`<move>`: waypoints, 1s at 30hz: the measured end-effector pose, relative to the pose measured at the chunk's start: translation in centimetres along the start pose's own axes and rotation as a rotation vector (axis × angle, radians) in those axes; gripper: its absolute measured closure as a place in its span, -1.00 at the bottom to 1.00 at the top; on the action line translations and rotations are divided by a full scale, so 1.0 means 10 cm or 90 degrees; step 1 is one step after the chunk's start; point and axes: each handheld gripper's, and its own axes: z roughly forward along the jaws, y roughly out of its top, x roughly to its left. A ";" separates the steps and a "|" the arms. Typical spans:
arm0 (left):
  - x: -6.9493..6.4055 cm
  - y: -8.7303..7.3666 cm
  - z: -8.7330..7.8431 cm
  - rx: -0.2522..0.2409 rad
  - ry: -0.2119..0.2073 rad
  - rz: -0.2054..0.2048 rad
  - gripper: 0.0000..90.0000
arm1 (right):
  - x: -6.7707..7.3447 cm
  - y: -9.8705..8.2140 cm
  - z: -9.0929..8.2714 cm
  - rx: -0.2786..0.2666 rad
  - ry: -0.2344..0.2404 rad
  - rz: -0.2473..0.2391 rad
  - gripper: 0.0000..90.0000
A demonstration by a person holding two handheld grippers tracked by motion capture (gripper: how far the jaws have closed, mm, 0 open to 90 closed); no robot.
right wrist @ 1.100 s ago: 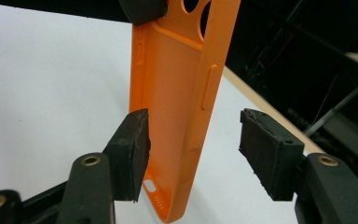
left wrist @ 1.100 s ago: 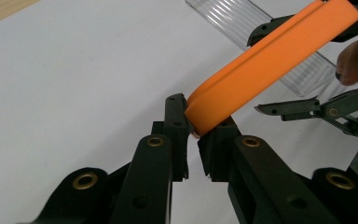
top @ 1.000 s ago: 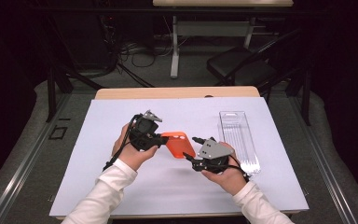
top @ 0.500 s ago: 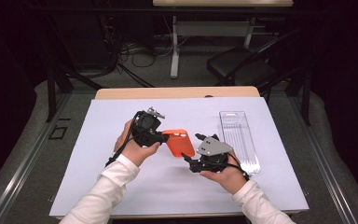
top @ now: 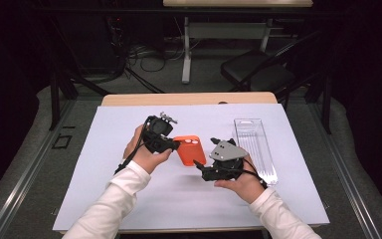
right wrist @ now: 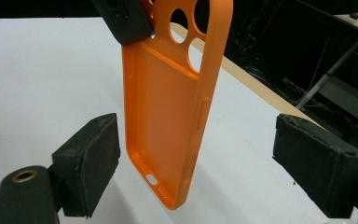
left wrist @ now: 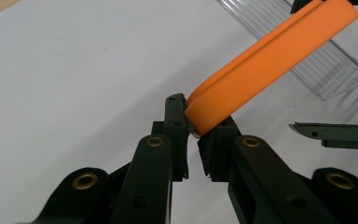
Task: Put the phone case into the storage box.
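Having just opened my right gripper (right wrist: 193, 163) off the orange silicone phone case (top: 189, 149), I leave it pinched by my left gripper (left wrist: 192, 135).

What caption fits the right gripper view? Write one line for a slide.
Orange phone case hangs from the left gripper, between the right gripper's open pads, above the white table.

Thing: orange phone case (top: 189, 150), soft-looking, empty
Features: round camera cut-outs at one end, side button bumps, port slot at the other
Pose: lifted off the table, tilted
Hold: pinched at one corner edge
Place: mid-table, over the white sheet
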 end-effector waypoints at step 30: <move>-0.10 0.01 0.09 0.026 0.039 0.014 0.83 | 0.04 0.20 -0.03 0.007 -0.019 -0.053 0.00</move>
